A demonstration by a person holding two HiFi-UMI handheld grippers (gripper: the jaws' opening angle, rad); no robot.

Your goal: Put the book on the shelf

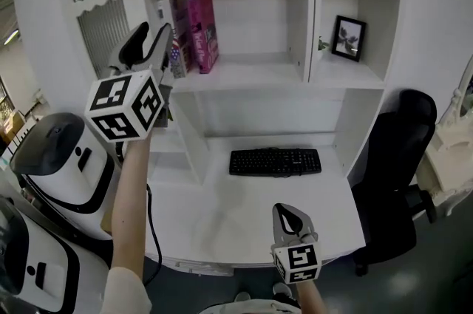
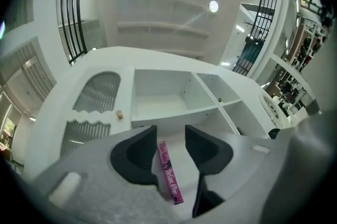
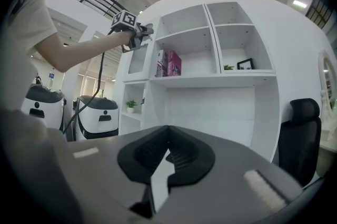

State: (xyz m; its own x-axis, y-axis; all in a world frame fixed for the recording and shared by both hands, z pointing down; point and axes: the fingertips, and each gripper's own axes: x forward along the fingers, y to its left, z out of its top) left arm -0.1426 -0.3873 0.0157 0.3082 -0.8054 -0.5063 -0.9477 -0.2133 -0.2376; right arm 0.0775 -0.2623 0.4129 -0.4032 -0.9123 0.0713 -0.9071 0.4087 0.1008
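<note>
On the shelf (image 1: 251, 74): book (image 2: 169, 173) upright; I judge placing done.
Left gripper (image 2: 171, 136): jaws apart, book between them, ungripped.
Right gripper (image 1: 287, 215): clenched, empty.
Remaining: I back away.

The book (image 1: 201, 32) is magenta-pink and fairly thick, with print running along its narrow spine (image 2: 169, 173) that is too small to read. It stands on end on the white shelf (image 1: 251, 73), at the left end of the wide middle compartment. It appears to lean lightly against a paler book (image 1: 175, 23) on its left, though the contact is hard to make out.
</note>
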